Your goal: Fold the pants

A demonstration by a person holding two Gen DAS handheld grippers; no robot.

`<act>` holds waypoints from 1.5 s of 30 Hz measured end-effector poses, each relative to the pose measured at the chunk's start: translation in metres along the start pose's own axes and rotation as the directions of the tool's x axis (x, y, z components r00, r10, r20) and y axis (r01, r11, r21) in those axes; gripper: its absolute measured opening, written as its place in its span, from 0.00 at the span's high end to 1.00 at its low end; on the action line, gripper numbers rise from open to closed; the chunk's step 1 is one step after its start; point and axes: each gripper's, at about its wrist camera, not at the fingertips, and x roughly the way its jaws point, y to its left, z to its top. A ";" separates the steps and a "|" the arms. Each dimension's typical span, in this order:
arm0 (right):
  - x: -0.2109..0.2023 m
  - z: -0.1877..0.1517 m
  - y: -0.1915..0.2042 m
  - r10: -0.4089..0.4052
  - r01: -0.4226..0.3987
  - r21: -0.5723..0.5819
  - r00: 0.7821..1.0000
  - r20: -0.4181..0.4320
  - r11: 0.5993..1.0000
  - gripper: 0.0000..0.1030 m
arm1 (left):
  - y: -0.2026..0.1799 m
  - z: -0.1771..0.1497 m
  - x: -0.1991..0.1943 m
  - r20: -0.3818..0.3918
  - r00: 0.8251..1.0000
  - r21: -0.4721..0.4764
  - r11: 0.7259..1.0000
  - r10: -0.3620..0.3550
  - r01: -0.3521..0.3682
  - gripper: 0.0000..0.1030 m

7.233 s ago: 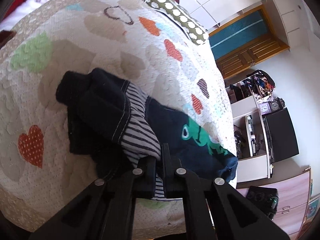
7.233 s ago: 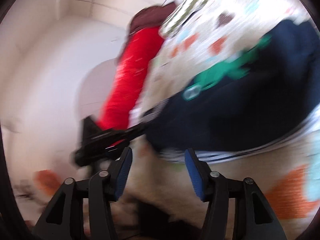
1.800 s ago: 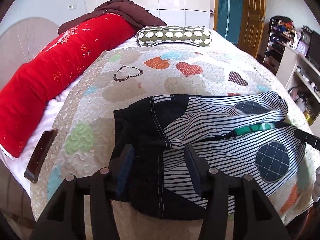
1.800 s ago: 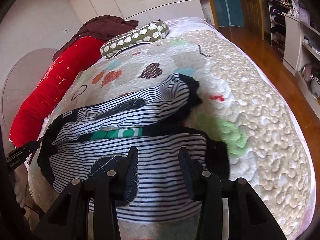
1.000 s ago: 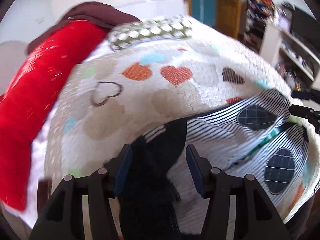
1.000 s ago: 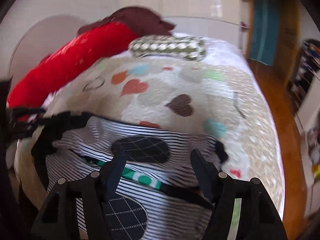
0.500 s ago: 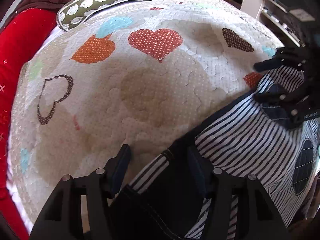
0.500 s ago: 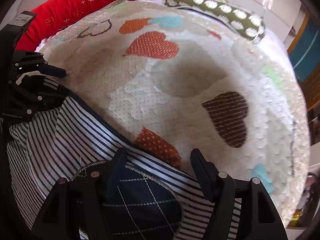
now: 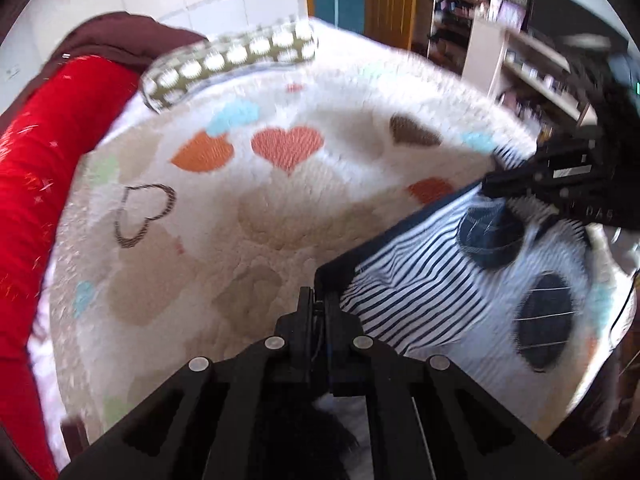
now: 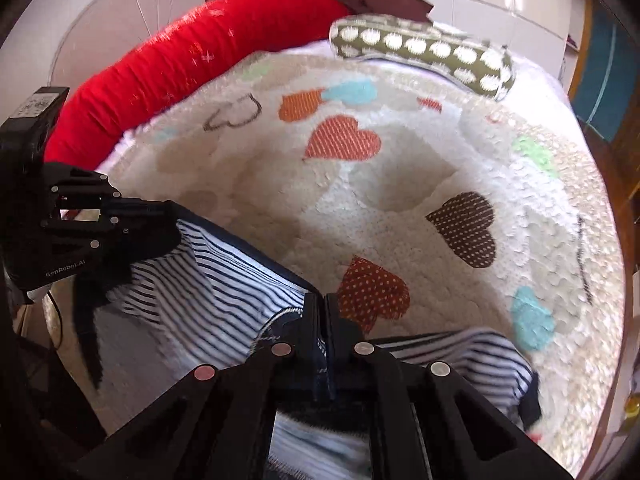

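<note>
Pants, striped with dark patches, stretched between both grippers over the quilt. Left gripper clamped on the dark edge. Right gripper pinched on fabric by a patch, likely a leg edge; blur hides detail. Red bolster far ahead.

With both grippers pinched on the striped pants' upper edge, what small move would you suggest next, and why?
Probably draw both grippers together toward the near side, carrying the far edge over the near half. The left gripper and right gripper are each shut on the striped pants, whose navy-trimmed edge stretches taut between them over the heart quilt, so the lengthwise fold seems ready.
</note>
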 end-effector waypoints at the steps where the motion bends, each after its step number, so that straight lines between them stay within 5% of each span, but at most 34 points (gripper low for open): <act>1: -0.010 -0.005 0.007 0.002 -0.002 -0.002 1.000 0.016 1.000 0.96 | -0.003 -0.006 -0.015 0.027 1.000 -0.010 1.000 0.000 0.000 0.95; 8: -0.056 -0.093 0.055 0.066 -0.070 0.057 0.995 0.071 0.996 0.96 | -0.043 -0.081 -0.068 0.106 0.994 -0.061 0.998 -0.004 0.010 0.95; 13: -0.051 -0.169 0.065 0.045 -0.051 0.167 0.998 0.037 0.985 0.94 | -0.054 -0.149 -0.046 0.001 1.000 -0.195 0.981 -0.019 0.019 0.93; 16: -0.077 -0.199 0.053 0.008 -0.030 0.260 0.996 0.084 0.965 0.94 | -0.046 -0.167 -0.056 0.003 0.999 -0.247 0.968 -0.040 0.039 0.93; 20: -0.117 -0.201 0.028 -0.127 0.064 0.336 0.978 0.167 0.940 0.88 | -0.036 -0.164 -0.092 0.114 0.993 -0.276 0.959 -0.029 0.060 0.92; 22: -0.121 -0.189 0.023 -0.146 0.072 0.344 0.970 0.195 0.936 0.69 | -0.035 -0.151 -0.097 0.154 0.988 -0.285 0.955 -0.033 0.077 0.81; 25: -0.104 -0.155 0.031 -0.189 0.118 0.322 0.962 0.199 0.939 0.52 | -0.035 -0.130 -0.083 0.161 0.987 -0.295 0.954 -0.004 0.052 0.72; 27: -0.081 -0.133 0.037 -0.239 0.180 0.308 0.957 0.165 0.934 0.50 | -0.032 -0.118 -0.059 0.122 0.992 -0.334 0.942 0.030 0.013 0.72; 29: -0.052 -0.115 0.039 -0.317 0.276 0.292 0.943 0.104 0.916 0.50 | -0.025 -0.119 -0.032 0.038 0.995 -0.380 0.923 0.087 -0.067 0.72; 32: -0.010 -0.104 0.034 -0.428 0.414 0.248 0.904 0.003 0.876 0.52 | -0.016 -0.132 -0.012 -0.025 0.998 -0.434 0.898 0.060 -0.065 0.73; 33: -0.002 -0.105 0.030 -0.455 0.448 0.231 0.890 -0.027 0.864 0.78 | -0.014 -0.136 -0.011 -0.020 0.999 -0.445 0.894 0.047 -0.051 0.73; 34: -0.001 -0.108 0.026 -0.461 0.455 0.234 0.887 -0.033 0.859 0.93 | -0.014 -0.138 -0.012 -0.009 0.999 -0.441 0.896 0.046 -0.045 0.73; 39: -0.069 -0.146 0.004 -0.462 0.401 0.387 0.883 0.078 0.830 0.94 | -0.015 -0.139 -0.012 -0.008 0.999 -0.424 0.904 0.052 -0.051 0.73; 42: -0.101 -0.188 -0.025 -0.419 0.303 0.529 0.901 0.111 0.792 0.94 | -0.017 -0.141 -0.010 0.003 0.998 -0.418 0.906 0.065 -0.058 0.73; 43: -0.109 -0.209 -0.040 -0.390 0.254 0.591 0.914 0.112 0.766 0.90 | -0.018 -0.141 -0.009 0.005 0.997 -0.415 0.908 0.072 -0.063 0.73; 45: -0.116 -0.235 -0.061 -0.444 0.301 0.661 0.894 0.054 0.687 0.88 | -0.021 -0.141 -0.009 0.008 0.996 -0.405 0.911 0.085 -0.075 0.73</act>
